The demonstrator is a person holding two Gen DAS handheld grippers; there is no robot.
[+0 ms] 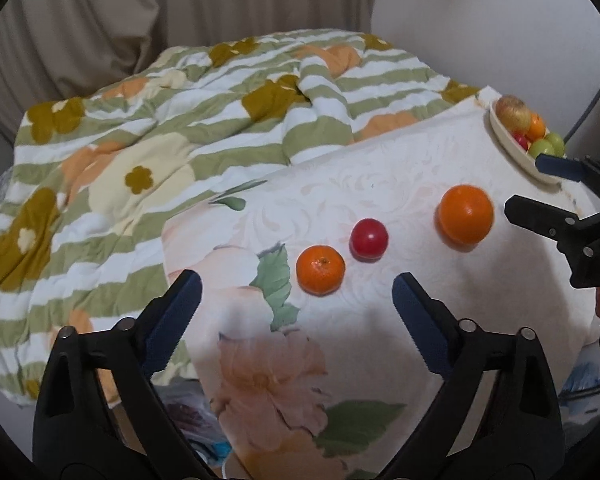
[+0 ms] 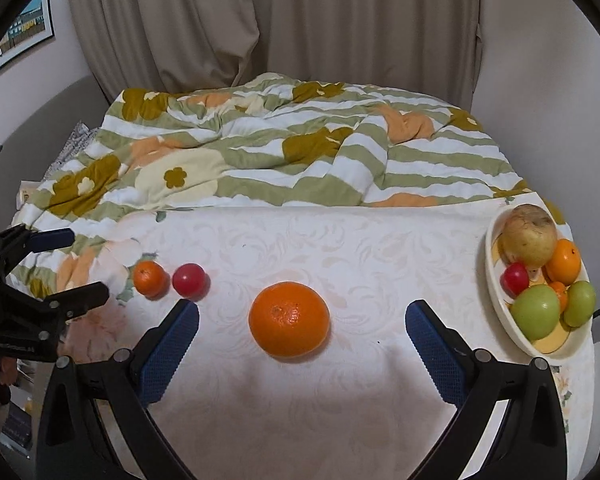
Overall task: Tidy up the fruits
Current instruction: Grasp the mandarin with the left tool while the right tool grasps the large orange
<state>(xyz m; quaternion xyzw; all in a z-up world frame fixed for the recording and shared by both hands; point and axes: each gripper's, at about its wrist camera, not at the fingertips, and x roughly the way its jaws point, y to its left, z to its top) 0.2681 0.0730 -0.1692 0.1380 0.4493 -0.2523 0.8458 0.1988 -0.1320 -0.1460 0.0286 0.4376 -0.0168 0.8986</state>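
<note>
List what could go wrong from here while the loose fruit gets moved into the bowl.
1. The bowl sits at the table's right edge and is already piled with fruit; adding the big orange could tip it or spill something.
2. The small orange and red fruit lie close together, so the open left gripper may knock one rolling.
3. The right gripper is open around the round orange; closing off-centre might squirt it away.

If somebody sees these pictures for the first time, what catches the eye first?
The large orange lies alone on the pale tablecloth, centred before the open right gripper. At the table's right edge, a cream bowl holds more fruit. Behind spreads a green-striped flowered quilt.
</note>
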